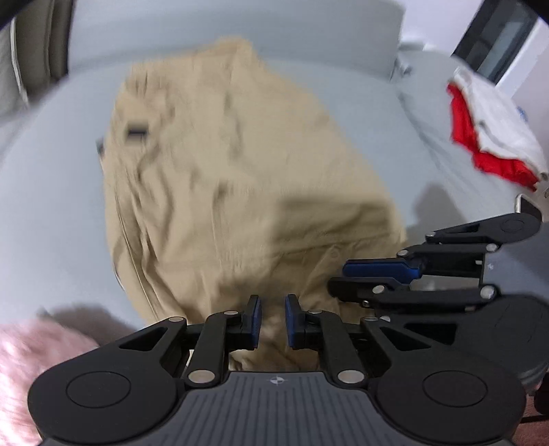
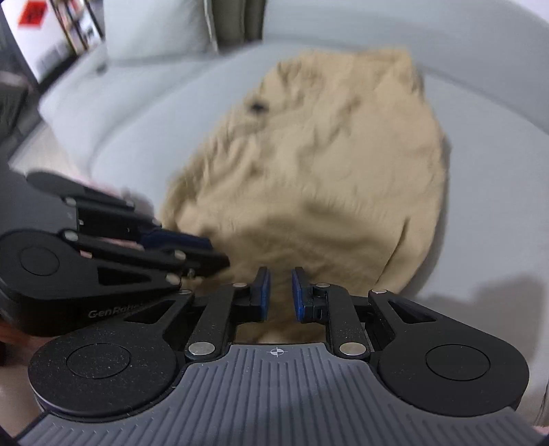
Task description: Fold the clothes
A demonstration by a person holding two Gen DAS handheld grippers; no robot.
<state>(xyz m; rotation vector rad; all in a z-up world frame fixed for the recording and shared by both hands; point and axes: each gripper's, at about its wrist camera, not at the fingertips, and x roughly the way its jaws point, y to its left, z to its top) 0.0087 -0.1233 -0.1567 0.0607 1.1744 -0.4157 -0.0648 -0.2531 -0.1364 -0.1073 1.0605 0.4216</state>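
A tan garment (image 1: 240, 178) lies crumpled and blurred on a grey cushioned surface (image 1: 58, 223); a small dark label (image 1: 137, 130) shows near its far left. My left gripper (image 1: 273, 319) sits at the garment's near edge. Its blue pads stand a narrow gap apart, and tan cloth fills that gap. Just to its right is my right gripper (image 1: 338, 276), side on over the same edge. In the right wrist view the right gripper (image 2: 280, 295) also has its pads close together with the tan garment (image 2: 326, 164) between them, and the left gripper (image 2: 219, 254) lies alongside.
A red and white garment (image 1: 487, 137) lies at the far right of the grey surface. Something pink and fluffy (image 1: 31, 363) sits at the near left. A pale pillow (image 2: 154, 31) and a shelf (image 2: 44, 41) stand beyond the surface's far left.
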